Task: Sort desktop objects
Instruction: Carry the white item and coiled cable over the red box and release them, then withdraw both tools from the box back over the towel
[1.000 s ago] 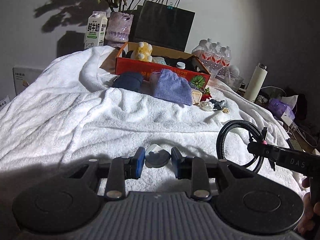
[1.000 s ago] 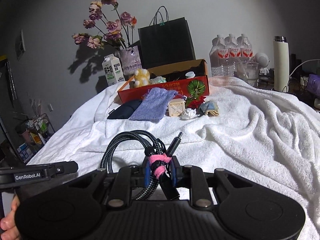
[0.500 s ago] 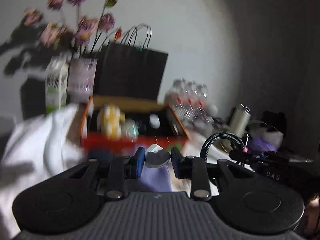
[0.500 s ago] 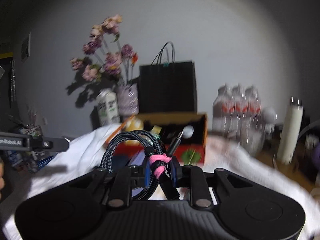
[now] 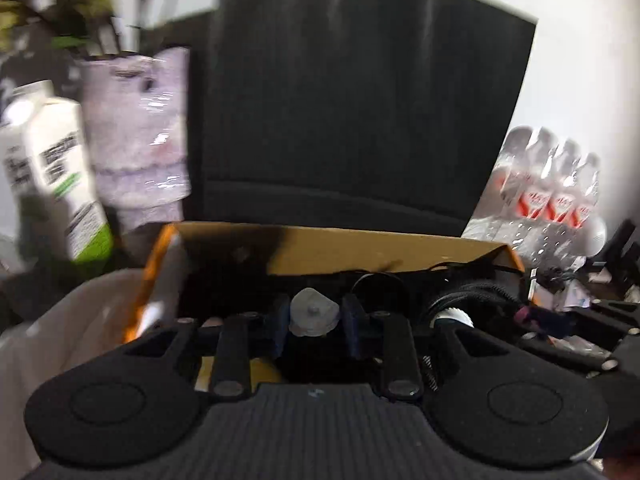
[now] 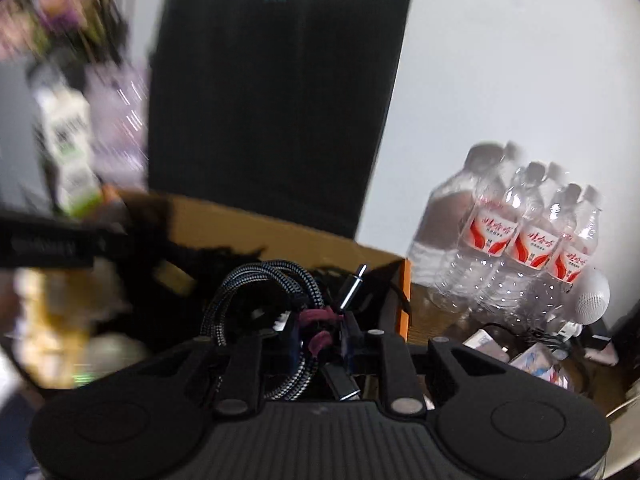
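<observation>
My left gripper (image 5: 314, 320) is shut on a small grey rounded piece (image 5: 313, 311) and hangs over the open orange cardboard box (image 5: 360, 250). My right gripper (image 6: 320, 330) is shut on a coiled braided black cable (image 6: 256, 284) bound with a pink tie (image 6: 318, 326); the metal plug (image 6: 354, 286) sticks up. It hangs over the same box (image 6: 404, 296) near its right wall. The right gripper with the cable also shows in the left wrist view (image 5: 532, 314). The box's inside is dark and blurred.
A black paper bag (image 5: 360, 112) stands behind the box. A milk carton (image 5: 52, 172) and a pale purple vase (image 5: 140, 132) with flowers stand at the left. Several shrink-wrapped water bottles (image 6: 516, 232) stand at the right, with small clutter and cords beside them.
Both grippers have swept forward from the white towel up to and over the orange box, each keeping its object. The bag, vase and bottles now loom much closer.
</observation>
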Demonstrator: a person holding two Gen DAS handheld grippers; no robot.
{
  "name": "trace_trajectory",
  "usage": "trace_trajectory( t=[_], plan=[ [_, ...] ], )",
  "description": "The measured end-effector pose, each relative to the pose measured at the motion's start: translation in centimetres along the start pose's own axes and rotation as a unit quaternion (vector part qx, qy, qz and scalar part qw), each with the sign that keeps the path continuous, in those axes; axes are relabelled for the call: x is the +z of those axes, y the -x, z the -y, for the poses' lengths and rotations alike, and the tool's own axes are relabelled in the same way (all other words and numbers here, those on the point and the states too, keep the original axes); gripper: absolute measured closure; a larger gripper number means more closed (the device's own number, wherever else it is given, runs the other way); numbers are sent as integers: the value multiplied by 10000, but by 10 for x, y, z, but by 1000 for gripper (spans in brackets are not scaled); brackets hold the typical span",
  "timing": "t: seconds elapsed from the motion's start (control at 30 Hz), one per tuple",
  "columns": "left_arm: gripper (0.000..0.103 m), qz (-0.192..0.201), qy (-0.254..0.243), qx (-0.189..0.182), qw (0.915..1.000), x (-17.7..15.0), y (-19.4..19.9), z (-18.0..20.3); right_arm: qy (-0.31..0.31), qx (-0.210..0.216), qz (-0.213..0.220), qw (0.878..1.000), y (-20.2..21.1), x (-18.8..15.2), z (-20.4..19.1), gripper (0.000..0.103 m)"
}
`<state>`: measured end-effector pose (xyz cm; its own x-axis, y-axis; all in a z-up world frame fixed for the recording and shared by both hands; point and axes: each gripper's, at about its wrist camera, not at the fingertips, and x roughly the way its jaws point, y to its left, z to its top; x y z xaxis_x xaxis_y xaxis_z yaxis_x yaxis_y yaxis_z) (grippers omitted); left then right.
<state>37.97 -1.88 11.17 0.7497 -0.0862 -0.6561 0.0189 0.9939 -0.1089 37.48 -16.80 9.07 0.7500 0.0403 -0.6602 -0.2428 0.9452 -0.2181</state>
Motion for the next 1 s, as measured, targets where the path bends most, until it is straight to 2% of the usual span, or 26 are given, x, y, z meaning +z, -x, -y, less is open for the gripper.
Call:
trace_trajectory(
  t=[0.07,0.1,0.17,0.2,0.23,0.27,0.3,0.37,0.4,0.47,0.53,0.57,0.6,0.63,0.73,0.87,1.0],
  plan=[
    [65,48,105,36,9999,7,-14,-1,265,-290,-114,9992,-17,1,-7,84],
    [51,-7,182,41,9998,10,-19,-3,381,-417,-149,9983,-21,3,-11,82],
    [50,-25,287,-66,9996,13,-19,-7,442,-472,-109,9979,-21,5,-11,74],
    [46,-7,285,-148,9995,14,-17,-10,372,-379,0,9986,-14,6,-7,65],
    [34,9,275,-222,9994,14,-12,-11,256,-293,102,9992,-7,10,-4,60],
    [30,14,262,-256,9993,13,-7,-13,118,-210,200,9995,3,12,1,49],
    [28,13,242,-232,9994,12,-1,-15,-28,-123,294,9995,13,14,5,42],
    [24,-27,213,-196,9996,10,12,-19,-272,134,386,9988,33,18,12,42],
    [18,-79,218,-178,9996,10,18,-20,-353,264,398,9982,42,20,14,42],
    [16,-226,242,-38,9994,5,36,-20,-518,437,435,9968,65,20,17,41],
    [16,-385,160,76,9991,-5,58,-18,-639,502,490,9955,90,13,17,34],
    [16,-397,124,105,9991,-13,71,-17,-697,509,525,9949,104,6,17,26],
    [13,-375,108,129,9992,-23,85,-16,-710,537,558,9945,116,-2,16,22],
    [9,-343,118,144,9992,-34,100,-17,-723,602,571,9939,128,-12,16,22],
    [8,-311,70,183,9993,-74,144,-24,-926,921,495,9902,165,-48,15,22],
    [3,-437,27,-180,9989,-128,204,-36,-1160,1482,660,9799,228,-105,13,22],
    [3,-604,10,-413,9973,-171,267,-48,-1045,1739,851,9755,298,-156,3,19]
  ],
)
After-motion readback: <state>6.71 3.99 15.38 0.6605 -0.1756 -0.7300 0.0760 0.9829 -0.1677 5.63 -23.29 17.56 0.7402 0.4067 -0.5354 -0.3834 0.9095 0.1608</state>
